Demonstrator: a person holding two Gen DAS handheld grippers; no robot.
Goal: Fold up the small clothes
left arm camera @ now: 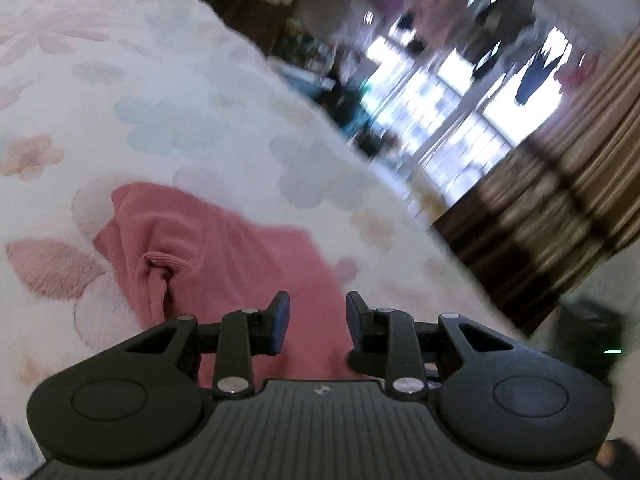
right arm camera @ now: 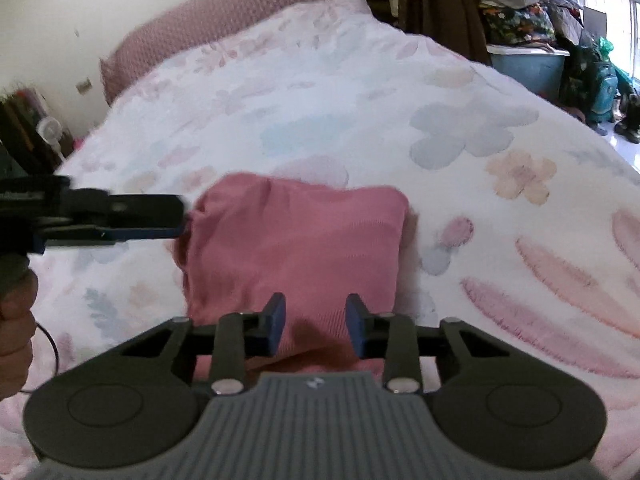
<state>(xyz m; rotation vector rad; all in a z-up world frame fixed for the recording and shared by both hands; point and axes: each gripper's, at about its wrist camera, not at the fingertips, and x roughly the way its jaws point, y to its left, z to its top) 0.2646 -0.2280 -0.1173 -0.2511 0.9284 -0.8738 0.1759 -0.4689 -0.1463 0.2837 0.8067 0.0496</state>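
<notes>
Left gripper [left arm camera: 317,322] jaws parted, empty, over pink garment [left arm camera: 224,264]

Left gripper [left arm camera: 317,322] low in front, fingers apart, nothing between them. Under and beyond it a pink cloth [left arm camera: 224,256], folded, with a small crease near its left edge. Lies on a white blanket [left arm camera: 160,100] with pale flowers. Behind, blurred, a bright window [left arm camera: 452,108] and striped curtain [left arm camera: 560,208].
</notes>
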